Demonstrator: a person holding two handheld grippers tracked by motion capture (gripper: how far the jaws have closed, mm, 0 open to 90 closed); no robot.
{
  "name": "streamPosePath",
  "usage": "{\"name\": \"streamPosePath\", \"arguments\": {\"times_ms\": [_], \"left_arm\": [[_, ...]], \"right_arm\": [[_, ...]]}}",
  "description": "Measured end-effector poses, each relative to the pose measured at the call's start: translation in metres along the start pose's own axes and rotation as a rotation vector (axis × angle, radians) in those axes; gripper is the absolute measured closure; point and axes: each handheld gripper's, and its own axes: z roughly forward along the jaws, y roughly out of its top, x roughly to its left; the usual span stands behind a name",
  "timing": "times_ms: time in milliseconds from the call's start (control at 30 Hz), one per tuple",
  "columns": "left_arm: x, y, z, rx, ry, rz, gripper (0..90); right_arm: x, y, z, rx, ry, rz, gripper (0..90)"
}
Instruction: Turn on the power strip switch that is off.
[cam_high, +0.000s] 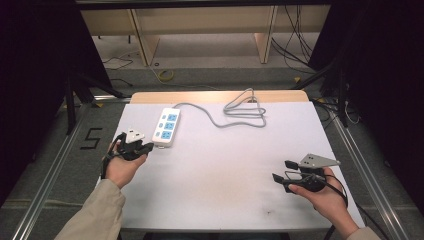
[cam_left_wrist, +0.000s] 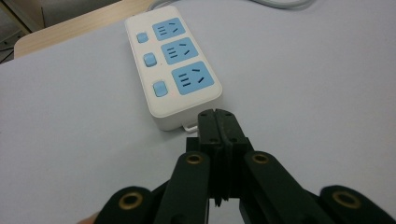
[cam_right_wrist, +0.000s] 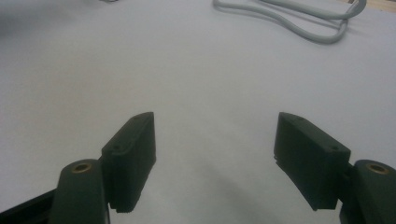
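1. The left gripper (cam_left_wrist: 218, 114) is held with its jaws pressed together on nothing, its tip just short of the power strip's (cam_high: 167, 126) near end, seemingly to nudge it or press a switch.
2. The right gripper (cam_high: 281, 170) is kept wide open and empty near the table's (cam_high: 215, 165) right edge, seemingly on standby.
3. The strip lies near the far-left corner, its long axis running near-to-far, sockets up, with its cable (cam_high: 240, 112) leaving toward the far edge.

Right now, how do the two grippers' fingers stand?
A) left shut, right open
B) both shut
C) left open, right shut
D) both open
A: the left gripper has its fingers pressed together by the white three-socket power strip; the right gripper shows a wide gap.
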Motion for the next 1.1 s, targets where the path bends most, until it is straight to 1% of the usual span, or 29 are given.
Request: {"name": "streamPosePath", "arguments": {"times_ms": [200,433,667,1100], "left_arm": [[0.001,0.005,0.003,0.003,0.008,0.012,89.8],[0.003,0.008,0.008,0.008,0.011,0.010,89.8],[0.005,0.012,0.011,0.003,0.012,-0.006,89.8],[0.009,0.018,0.020,0.012,0.026,-0.003,89.8]], "right_arm": [[0.000,0.000,0.000,-0.002,-0.001,-0.001,30.0],[0.000,0.000,0.000,-0.001,0.000,-0.004,30.0],[0.001,0.000,0.001,0.002,0.002,-0.001,30.0],[0.001,0.000,0.001,0.002,0.004,-0.002,30.0]]}}
